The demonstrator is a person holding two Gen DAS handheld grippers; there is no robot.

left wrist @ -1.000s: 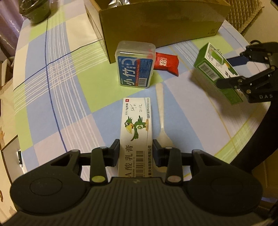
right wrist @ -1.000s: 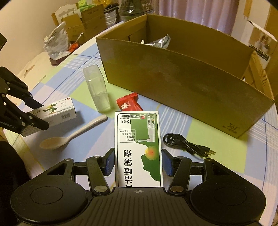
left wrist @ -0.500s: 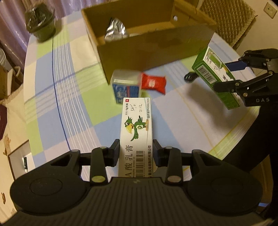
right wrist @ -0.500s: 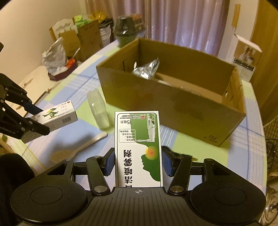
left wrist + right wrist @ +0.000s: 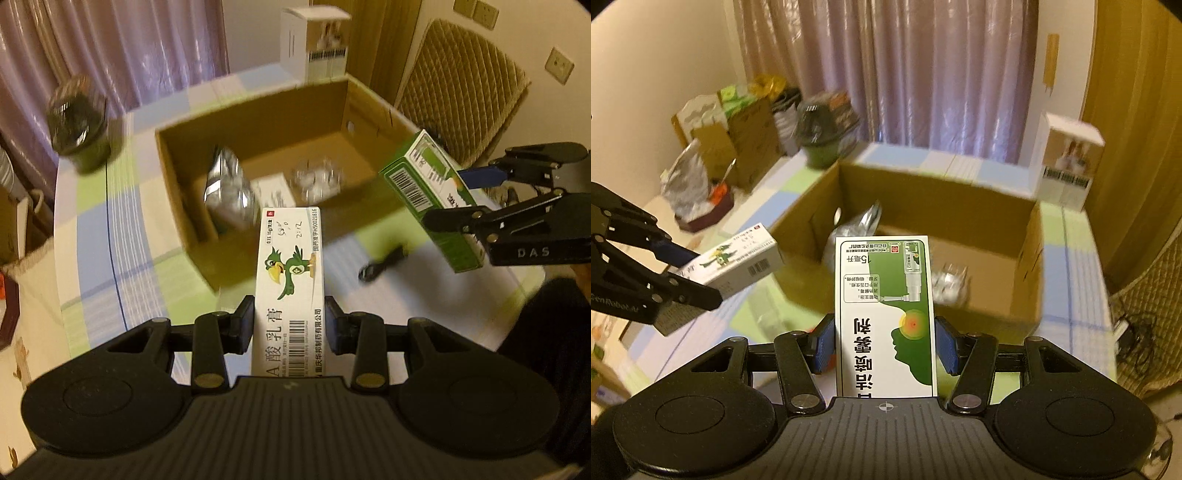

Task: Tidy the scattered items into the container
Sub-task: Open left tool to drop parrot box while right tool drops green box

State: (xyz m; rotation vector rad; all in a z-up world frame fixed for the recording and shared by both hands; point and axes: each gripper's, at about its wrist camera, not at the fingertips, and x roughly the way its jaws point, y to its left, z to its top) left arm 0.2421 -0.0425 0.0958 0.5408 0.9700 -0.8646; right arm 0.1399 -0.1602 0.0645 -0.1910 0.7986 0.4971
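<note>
While both jaws pinch light, stiff cartons, ointment box (image 5: 290, 266) left and throat spray box (image 5: 885, 314) right, side grips suit the cardboard box (image 5: 373, 107).

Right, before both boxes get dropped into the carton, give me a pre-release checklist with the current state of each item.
1. Left gripper shut on the white parrot box: ok.
2. Right gripper shut on the green spray box: ok.
3. Cardboard carton open at the top: ok.
4. Free floor space in the carton beside the foil pouch and clear pack: ok.
5. Both boxes fully past the carton's near wall: cannot tell.
6. The two held boxes apart from each other: ok.
7. Black cable lies outside the carton, still to collect: not ok.
</note>
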